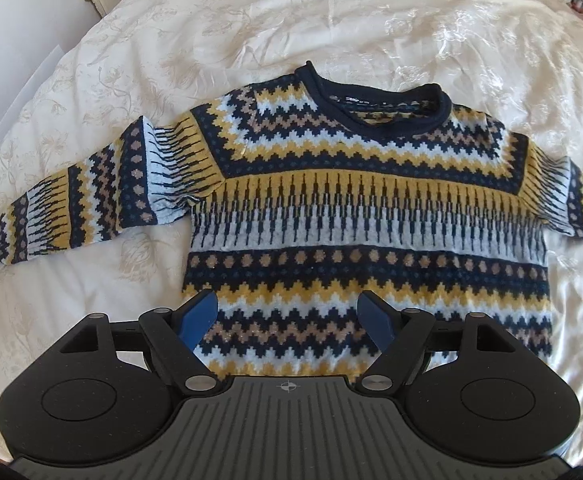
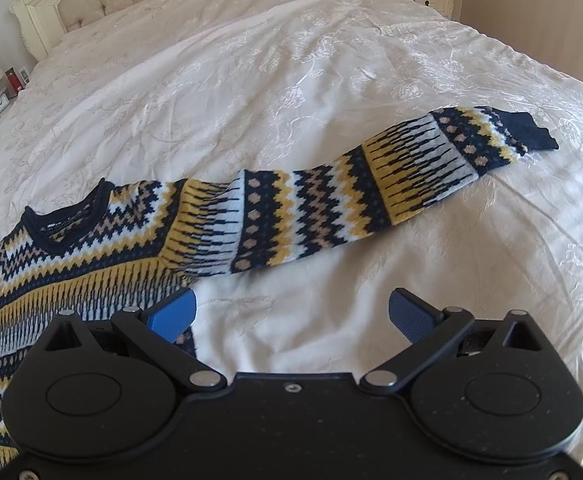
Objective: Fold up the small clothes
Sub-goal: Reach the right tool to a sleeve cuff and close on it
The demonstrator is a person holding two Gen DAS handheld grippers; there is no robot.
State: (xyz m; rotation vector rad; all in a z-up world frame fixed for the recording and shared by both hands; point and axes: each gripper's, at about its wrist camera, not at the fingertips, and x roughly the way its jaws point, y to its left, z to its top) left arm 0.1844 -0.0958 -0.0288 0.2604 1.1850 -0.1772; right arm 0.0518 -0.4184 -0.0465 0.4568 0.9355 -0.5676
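The sweater is lying flat on the bed, sleeves stretching left and right. Both grippers, left and right, are hovering with jaws apart; the right one is nearer the right sleeve.

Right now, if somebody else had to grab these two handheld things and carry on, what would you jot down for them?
Left tongs: open, holding nothing, hovering over the lower body of the navy, yellow and white zigzag-patterned knitted sweater.
Right tongs: open, holding nothing, over bare cream embroidered bedspread just below the sweater's right sleeve.
Sweater: lies flat on the bedspread, neck opening away from you, both sleeves stretched out sideways.
Done: laid out flat only; no fold made.
Left: fold each sleeve in over the body, then fold the body up.
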